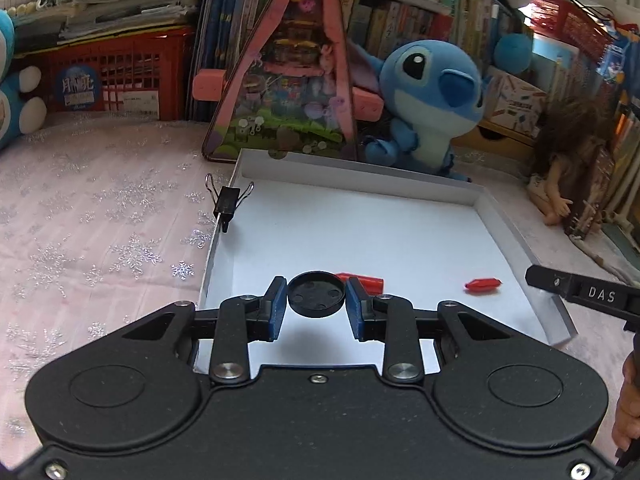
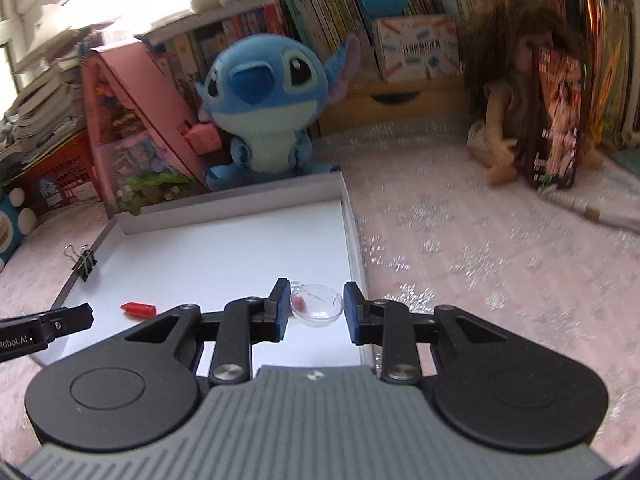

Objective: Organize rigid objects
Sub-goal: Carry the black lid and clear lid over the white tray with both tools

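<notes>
Small hard odds and ends sit in and over a shallow white tray [image 1: 420, 188] on a pink snowflake-patterned cloth [image 1: 100, 208]. The left gripper [image 1: 316, 295] holds a round black cap [image 1: 316, 294] between its blue-padded fingers [image 1: 276, 308], clenched against both sides of the cap, above the near part of the tray floor. Behind the cap lies a red piece [image 1: 370, 282], partly hidden by it, and another red piece [image 1: 483, 284] lies to the right, near the tray's right wall. A black binder clip [image 1: 227, 203] is clamped on the tray's left wall.

From the right wrist view, the right gripper [image 2: 317, 307] has a clear plastic dome [image 2: 318, 306] between its fingers [image 2: 282, 312]; the left pad touches the dome, while a small gap shows at the right pad, so whether it grips cannot be told. Something small and red shows through the dome. It is at the tray's [image 2: 240, 204] near right corner. One red piece [image 2: 138, 309] and the binder clip [image 2: 85, 261] show to the left.

A blue plush toy [image 1: 432, 96] sits just behind the tray, beside a pink toy house [image 1: 296, 72], and a doll [image 2: 516, 100] sits farther right.
</notes>
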### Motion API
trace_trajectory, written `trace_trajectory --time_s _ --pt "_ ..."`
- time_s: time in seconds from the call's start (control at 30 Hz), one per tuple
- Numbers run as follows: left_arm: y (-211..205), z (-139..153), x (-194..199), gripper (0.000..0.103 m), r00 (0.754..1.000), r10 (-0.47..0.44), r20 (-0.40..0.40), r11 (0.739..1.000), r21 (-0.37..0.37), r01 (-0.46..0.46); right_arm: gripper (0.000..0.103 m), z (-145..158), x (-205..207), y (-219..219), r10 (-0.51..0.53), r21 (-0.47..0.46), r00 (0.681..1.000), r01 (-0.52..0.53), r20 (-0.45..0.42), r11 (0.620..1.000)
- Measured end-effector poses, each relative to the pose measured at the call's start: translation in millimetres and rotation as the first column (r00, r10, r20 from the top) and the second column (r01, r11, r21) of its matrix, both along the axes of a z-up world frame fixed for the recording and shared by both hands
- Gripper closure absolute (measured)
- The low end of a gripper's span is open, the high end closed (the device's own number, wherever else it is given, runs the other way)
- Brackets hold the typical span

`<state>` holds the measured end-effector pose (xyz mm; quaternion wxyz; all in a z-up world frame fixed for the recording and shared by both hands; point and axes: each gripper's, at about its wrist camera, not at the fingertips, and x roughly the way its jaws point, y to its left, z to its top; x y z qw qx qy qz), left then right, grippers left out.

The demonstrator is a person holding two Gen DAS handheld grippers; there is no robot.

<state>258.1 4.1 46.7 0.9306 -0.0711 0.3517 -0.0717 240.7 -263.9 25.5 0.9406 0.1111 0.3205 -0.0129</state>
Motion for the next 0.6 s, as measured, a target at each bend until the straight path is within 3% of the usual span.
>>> trace_trajectory --time_s 0.6 --pt "3.3 -10.2 25.2 0.073 0.999 0.037 0.009 0.999 0.017 -0.037 0.069 -10.3 22.4 6.4 -0.015 -0.030 1.000 0.015 0.001 0.999"
